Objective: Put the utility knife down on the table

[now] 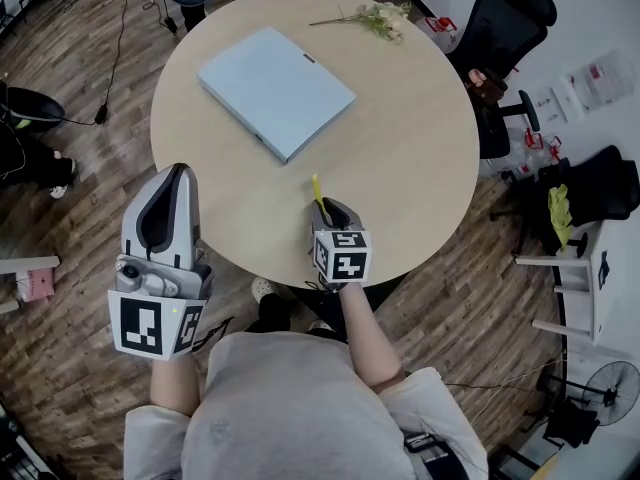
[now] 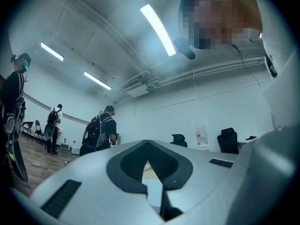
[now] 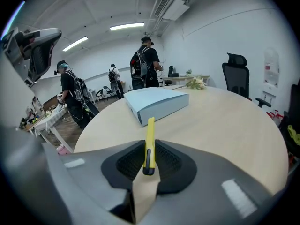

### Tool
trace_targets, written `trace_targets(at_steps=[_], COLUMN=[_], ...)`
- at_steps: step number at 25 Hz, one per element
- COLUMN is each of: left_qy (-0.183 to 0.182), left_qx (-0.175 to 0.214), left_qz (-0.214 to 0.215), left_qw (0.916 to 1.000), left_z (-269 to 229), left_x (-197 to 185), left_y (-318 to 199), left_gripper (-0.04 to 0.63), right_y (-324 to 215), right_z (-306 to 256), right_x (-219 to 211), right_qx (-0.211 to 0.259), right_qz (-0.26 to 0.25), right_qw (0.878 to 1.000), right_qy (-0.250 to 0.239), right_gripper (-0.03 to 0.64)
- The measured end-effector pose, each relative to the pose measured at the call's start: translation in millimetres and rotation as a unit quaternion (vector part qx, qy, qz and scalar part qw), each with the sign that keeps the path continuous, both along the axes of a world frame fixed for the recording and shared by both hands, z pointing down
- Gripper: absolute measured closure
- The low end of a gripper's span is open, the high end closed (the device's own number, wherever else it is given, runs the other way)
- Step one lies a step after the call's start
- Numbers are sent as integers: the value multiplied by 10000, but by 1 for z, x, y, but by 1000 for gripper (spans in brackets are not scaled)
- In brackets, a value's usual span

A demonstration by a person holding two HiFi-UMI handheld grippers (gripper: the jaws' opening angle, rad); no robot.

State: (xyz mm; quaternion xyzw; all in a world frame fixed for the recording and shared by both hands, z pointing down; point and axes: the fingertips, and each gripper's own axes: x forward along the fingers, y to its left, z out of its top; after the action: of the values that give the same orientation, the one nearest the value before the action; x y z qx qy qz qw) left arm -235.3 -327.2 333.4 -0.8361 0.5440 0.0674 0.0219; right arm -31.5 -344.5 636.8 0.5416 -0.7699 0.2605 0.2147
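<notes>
A yellow utility knife [image 3: 149, 144] with a black end is clamped between the jaws of my right gripper [image 3: 149, 159]; its yellow body sticks out forward over the round wooden table [image 3: 220, 125]. In the head view the utility knife [image 1: 318, 196] pokes out of the right gripper [image 1: 330, 211] above the table's [image 1: 420, 158] near edge. My left gripper [image 1: 170, 200] is off the table's left side over the floor, tilted upward. In the left gripper view the left gripper [image 2: 148, 161] has its jaws together at the tips with nothing between them.
A light blue flat box [image 1: 276, 90] lies on the far half of the table, and a flower sprig [image 1: 375, 16] lies at the far edge. Black office chairs [image 1: 505, 38] stand to the right. People with backpacks [image 3: 146, 62] stand across the room.
</notes>
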Motion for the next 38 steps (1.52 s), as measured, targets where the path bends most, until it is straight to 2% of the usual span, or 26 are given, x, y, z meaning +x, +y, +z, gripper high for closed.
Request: trace_targets(at_steps=[10,25,34,38], left_qy=[-46,-75,-59,-73], left_qx=[-66,-146,-176,-149], left_qz=[-57,-111,-69,-38], left_qw=[10000,9998,9998,9999], left_z=[5,11,15,15], left_x=[-11,-17,-16,-14], left_y=[-4,-12,-11,-8], left_gripper=[586,586,586,586], right_y=[-8,-10,-9,-7], right_z=[34,54,54,47], right_x=[-5,-4,-6,-8], right_qx=[-506,-922,-898,-717], right_qz=[58,94,76,92], right_qw=[9987,9951,9951,9970], right_qy=[75,338,401,286], right_gripper=[543,543,537,514])
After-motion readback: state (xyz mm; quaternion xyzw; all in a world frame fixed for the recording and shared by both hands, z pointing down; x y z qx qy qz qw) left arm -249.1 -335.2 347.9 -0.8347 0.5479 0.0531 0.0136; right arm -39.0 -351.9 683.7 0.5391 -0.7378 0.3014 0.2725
